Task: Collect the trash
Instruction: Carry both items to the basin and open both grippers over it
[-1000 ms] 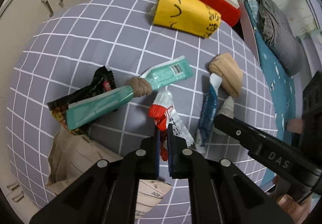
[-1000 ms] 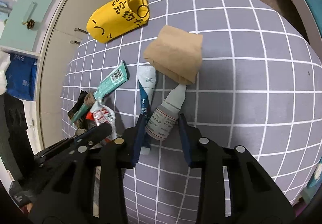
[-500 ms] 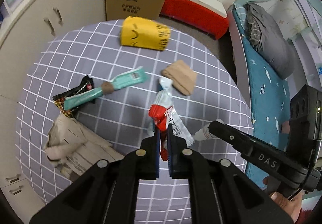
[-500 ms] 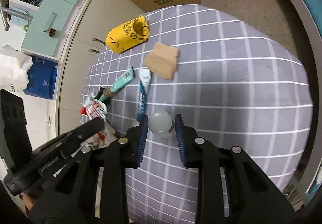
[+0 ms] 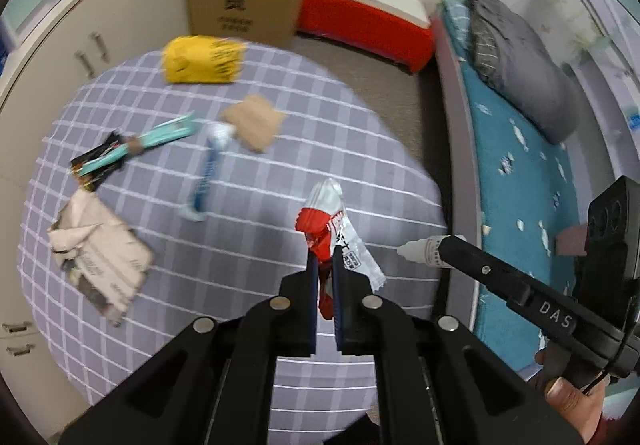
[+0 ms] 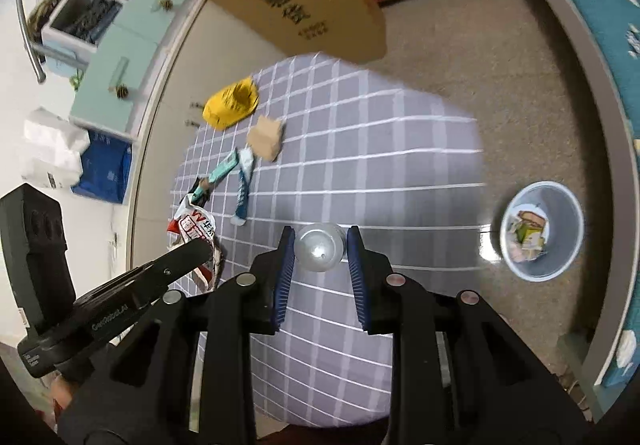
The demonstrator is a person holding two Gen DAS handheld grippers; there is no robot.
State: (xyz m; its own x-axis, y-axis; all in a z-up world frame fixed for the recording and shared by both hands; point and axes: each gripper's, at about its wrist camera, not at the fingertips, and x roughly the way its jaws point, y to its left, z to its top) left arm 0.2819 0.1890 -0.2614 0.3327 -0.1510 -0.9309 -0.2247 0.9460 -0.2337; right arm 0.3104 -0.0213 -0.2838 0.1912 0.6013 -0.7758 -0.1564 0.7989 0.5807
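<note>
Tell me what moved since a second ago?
Both grippers rose off the table, each carrying trash. The left gripper stays shut on the red-and-white wrapper. The right gripper, whose jaws have just been closing, lifted the small white bottle off the checked cloth. The yellow bag, tan paper and tubes stayed put.

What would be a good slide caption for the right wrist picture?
Right gripper carries a small bottle above the checked table, with a bin on the floor nearby.
</note>
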